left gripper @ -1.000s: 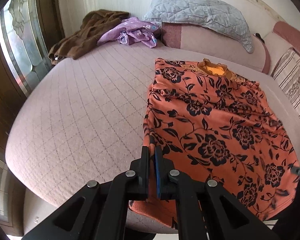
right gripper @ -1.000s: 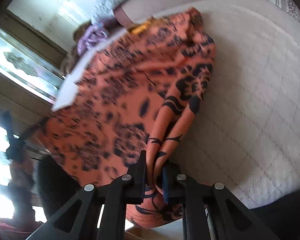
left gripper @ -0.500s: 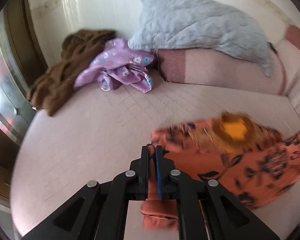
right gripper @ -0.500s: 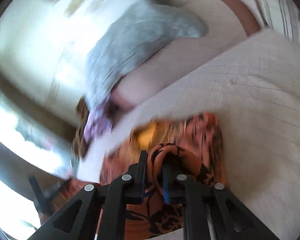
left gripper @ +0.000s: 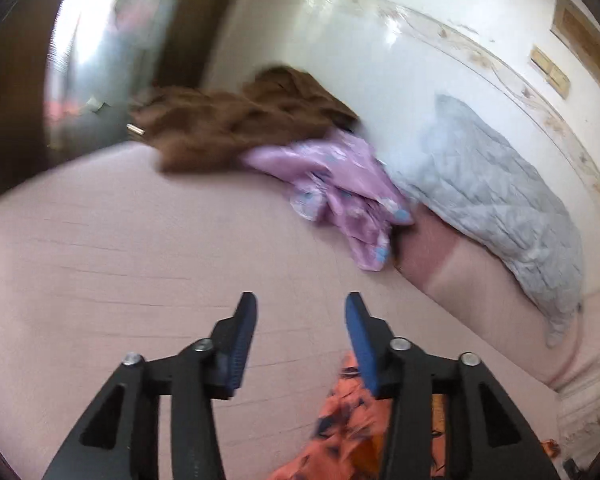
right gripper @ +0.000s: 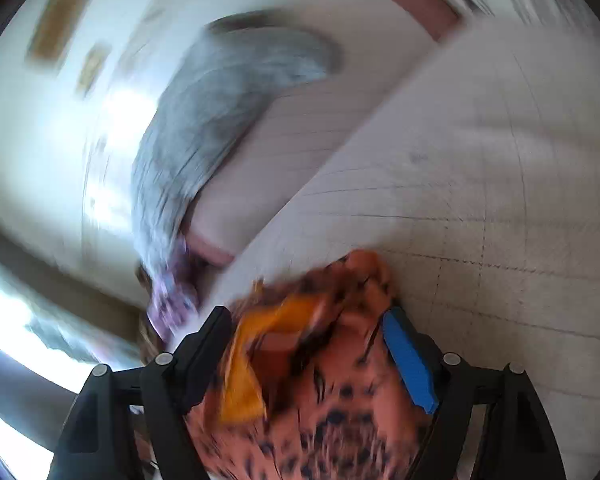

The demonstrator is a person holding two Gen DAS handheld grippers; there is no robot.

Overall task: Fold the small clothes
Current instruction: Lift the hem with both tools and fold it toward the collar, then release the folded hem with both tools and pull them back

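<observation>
The orange garment with black flowers (left gripper: 348, 428) lies on the pink quilted bed (left gripper: 100, 264), low and right in the left wrist view. My left gripper (left gripper: 300, 308) is open and empty, just left of and above it. In the right wrist view the same garment (right gripper: 320, 360), with a yellow inner patch, lies bunched between the spread fingers of my right gripper (right gripper: 306, 312), which is open. Both views are blurred by motion.
A brown garment (left gripper: 236, 120) and a purple flowered garment (left gripper: 340, 192) lie at the far side of the bed. A grey quilted pillow (left gripper: 496, 200) rests on a pink bolster (left gripper: 480, 280) by the white wall. A glass door (left gripper: 100, 60) stands at left.
Both grippers carried the garment's near edge toward the pillows, then opened and let it go. The garment now lies bunched under the grippers.
</observation>
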